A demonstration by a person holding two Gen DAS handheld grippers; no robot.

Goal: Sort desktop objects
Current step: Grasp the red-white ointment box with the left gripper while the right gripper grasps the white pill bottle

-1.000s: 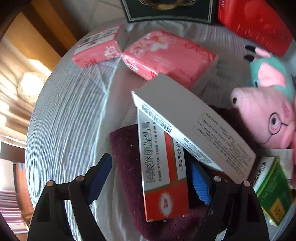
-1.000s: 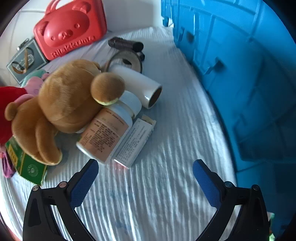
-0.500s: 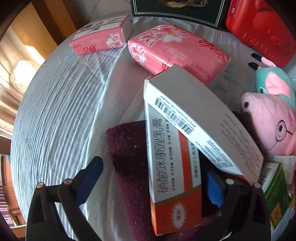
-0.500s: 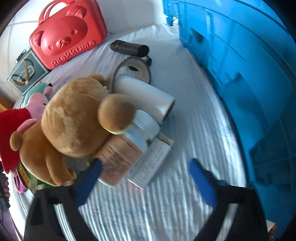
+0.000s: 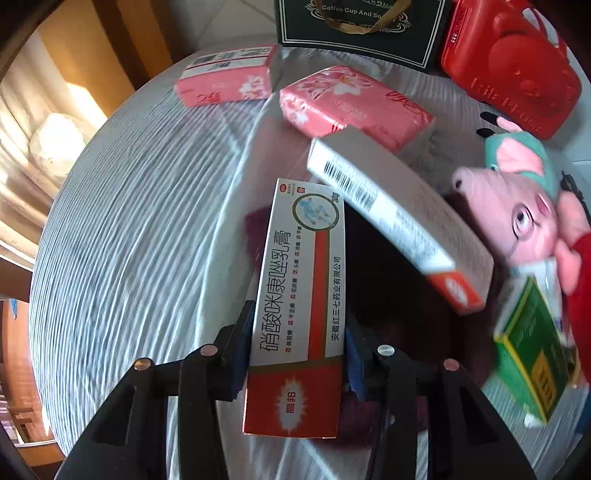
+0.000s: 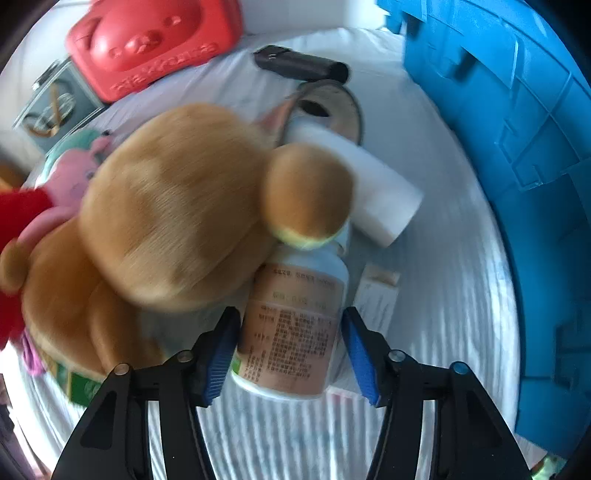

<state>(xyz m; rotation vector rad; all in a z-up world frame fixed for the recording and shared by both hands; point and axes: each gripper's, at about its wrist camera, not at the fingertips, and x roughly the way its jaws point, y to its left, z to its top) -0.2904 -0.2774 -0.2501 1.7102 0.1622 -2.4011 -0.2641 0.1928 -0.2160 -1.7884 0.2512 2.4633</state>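
Observation:
My left gripper (image 5: pixel 295 343) is shut on a white and red ointment box (image 5: pixel 299 306), its pads pressed on both long sides. A second white box (image 5: pixel 399 218) leans just to its right over a dark maroon cloth (image 5: pixel 388 295). My right gripper (image 6: pixel 288 350) has closed in around a white pill bottle (image 6: pixel 291 325) with an orange label; the bottle lies between the blue pads, and a small gap shows on the right side. A brown teddy bear (image 6: pixel 177 221) lies against the bottle's cap.
Two pink tissue packs (image 5: pixel 351 103) (image 5: pixel 225 77), a dark gift box (image 5: pixel 358 29), a red case (image 5: pixel 513 62), a pink pig plush (image 5: pixel 517 214) and a green box (image 5: pixel 528 354) surround the left gripper. A blue crate (image 6: pixel 517 147), white roll (image 6: pixel 369 192) and small white box (image 6: pixel 376 299) lie near the right.
My left gripper closed onto the ointment box, which now stands straight between the pads. My right gripper moved forward to the pill bottle and narrowed around it.

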